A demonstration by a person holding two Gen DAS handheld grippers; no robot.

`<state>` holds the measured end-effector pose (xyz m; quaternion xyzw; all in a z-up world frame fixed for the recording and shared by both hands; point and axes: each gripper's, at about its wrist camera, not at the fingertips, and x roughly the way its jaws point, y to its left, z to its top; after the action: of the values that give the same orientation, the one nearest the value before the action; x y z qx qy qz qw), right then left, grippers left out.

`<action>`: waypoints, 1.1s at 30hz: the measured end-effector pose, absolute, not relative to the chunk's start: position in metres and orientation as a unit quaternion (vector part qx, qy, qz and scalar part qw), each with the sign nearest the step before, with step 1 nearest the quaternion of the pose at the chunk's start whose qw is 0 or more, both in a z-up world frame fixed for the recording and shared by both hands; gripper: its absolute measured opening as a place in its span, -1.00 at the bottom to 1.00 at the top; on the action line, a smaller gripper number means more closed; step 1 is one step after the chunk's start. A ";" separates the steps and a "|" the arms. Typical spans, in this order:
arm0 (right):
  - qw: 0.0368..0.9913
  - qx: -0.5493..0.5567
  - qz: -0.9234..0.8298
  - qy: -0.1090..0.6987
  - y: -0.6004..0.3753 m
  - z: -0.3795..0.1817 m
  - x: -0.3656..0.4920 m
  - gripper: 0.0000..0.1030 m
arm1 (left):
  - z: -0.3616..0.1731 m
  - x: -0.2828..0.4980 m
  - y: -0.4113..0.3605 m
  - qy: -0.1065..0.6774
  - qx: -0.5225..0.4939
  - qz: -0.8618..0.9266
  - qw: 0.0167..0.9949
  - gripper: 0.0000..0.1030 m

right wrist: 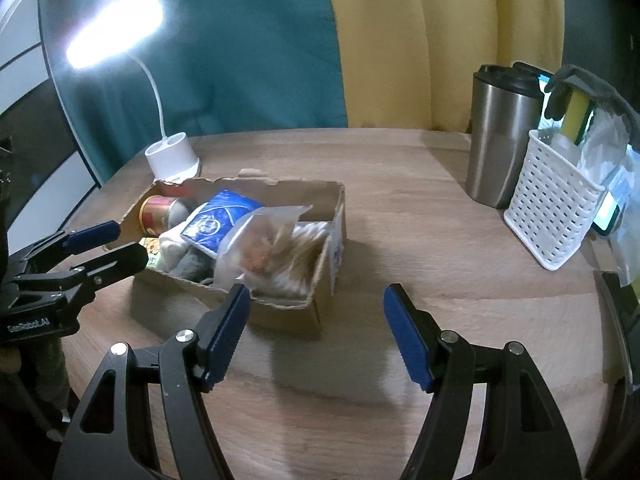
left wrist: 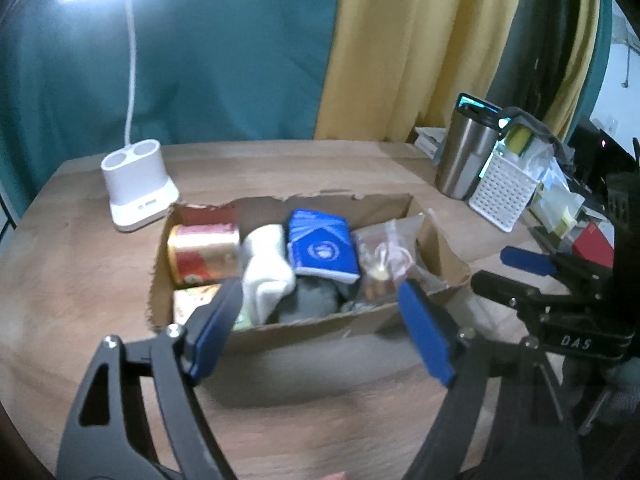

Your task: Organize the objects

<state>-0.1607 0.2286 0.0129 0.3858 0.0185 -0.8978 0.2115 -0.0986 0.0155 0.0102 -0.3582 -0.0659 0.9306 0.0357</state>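
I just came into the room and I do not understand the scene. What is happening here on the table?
A person holds two grippers over a wooden table and is tidying small things into a cardboard box. The box already holds a red-gold can, a blue packet, a white cloth and a clear bag. The left gripper and the right gripper are both open and hold nothing. The left one faces the box, and the right one is just beside it.
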 end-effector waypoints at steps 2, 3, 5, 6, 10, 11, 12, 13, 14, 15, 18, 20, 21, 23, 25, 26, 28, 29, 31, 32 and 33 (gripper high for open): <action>0.210 0.385 -0.898 0.022 0.224 0.015 -0.157 0.41 | 0.010 -0.095 0.010 -0.069 -0.356 0.931 0.035 0.58; 0.210 0.384 -0.899 0.023 0.222 0.016 -0.155 0.41 | 0.010 -0.092 0.008 -0.070 -0.355 0.932 0.034 0.58; 0.209 0.384 -0.899 0.027 0.217 0.017 -0.152 0.41 | 0.011 -0.088 0.003 -0.072 -0.353 0.932 0.034 0.58; 0.209 0.384 -0.899 0.028 0.215 0.017 -0.150 0.41 | 0.011 -0.085 0.001 -0.072 -0.353 0.932 0.034 0.58; 0.205 0.385 -0.899 0.032 0.208 0.019 -0.142 0.41 | 0.008 -0.077 -0.004 -0.066 -0.356 0.931 0.044 0.59; 0.204 0.386 -0.899 0.033 0.207 0.019 -0.141 0.41 | 0.008 -0.075 -0.005 -0.066 -0.356 0.931 0.044 0.58; 0.203 0.386 -0.899 0.034 0.205 0.019 -0.140 0.41 | 0.008 -0.072 -0.007 -0.068 -0.355 0.931 0.043 0.58; 0.202 0.385 -0.900 0.036 0.204 0.020 -0.138 0.41 | 0.007 -0.070 -0.008 -0.069 -0.356 0.931 0.043 0.59; 0.201 0.383 -0.901 0.037 0.202 0.021 -0.135 0.41 | 0.006 -0.068 -0.010 -0.070 -0.357 0.930 0.042 0.59; 0.201 0.383 -0.901 0.037 0.202 0.022 -0.134 0.41 | 0.006 -0.066 -0.013 -0.071 -0.359 0.930 0.039 0.58; 0.203 0.383 -0.900 0.036 0.199 0.021 -0.127 0.41 | 0.005 -0.059 -0.015 -0.070 -0.356 0.931 0.041 0.58; 0.204 0.385 -0.899 0.036 0.198 0.019 -0.123 0.41 | 0.005 -0.055 -0.014 -0.065 -0.357 0.931 0.042 0.59; 0.206 0.386 -0.899 0.036 0.197 0.019 -0.121 0.41 | 0.005 -0.053 -0.013 -0.063 -0.357 0.931 0.041 0.58; 0.209 0.384 -0.899 0.037 0.197 0.020 -0.117 0.41 | 0.005 -0.050 -0.012 -0.062 -0.358 0.931 0.040 0.58; 0.210 0.382 -0.899 0.036 0.199 0.021 -0.114 0.41 | 0.006 -0.048 -0.012 -0.065 -0.359 0.930 0.038 0.58; 0.210 0.382 -0.899 0.036 0.199 0.021 -0.113 0.41 | 0.007 -0.047 -0.012 -0.067 -0.358 0.931 0.037 0.58; 0.211 0.380 -0.900 0.035 0.201 0.021 -0.112 0.41 | 0.008 -0.046 -0.012 -0.067 -0.358 0.931 0.033 0.58; 0.211 0.379 -0.900 0.034 0.202 0.022 -0.111 0.41 | 0.008 -0.045 -0.011 -0.066 -0.359 0.930 0.035 0.58; 0.213 0.378 -0.900 0.033 0.202 0.022 -0.110 0.41 | 0.007 -0.044 -0.010 -0.064 -0.362 0.929 0.034 0.58; 0.213 0.377 -0.900 0.033 0.202 0.023 -0.109 0.41 | 0.007 -0.044 -0.009 -0.062 -0.362 0.929 0.032 0.59; 0.214 0.377 -0.901 0.033 0.202 0.023 -0.109 0.41 | 0.007 -0.043 -0.009 -0.059 -0.361 0.930 0.028 0.59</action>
<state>-0.1087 0.2023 0.0226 0.3771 0.0326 -0.9005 0.2141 -0.0430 -0.0086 0.0072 -0.3613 -0.0587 0.9302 0.0284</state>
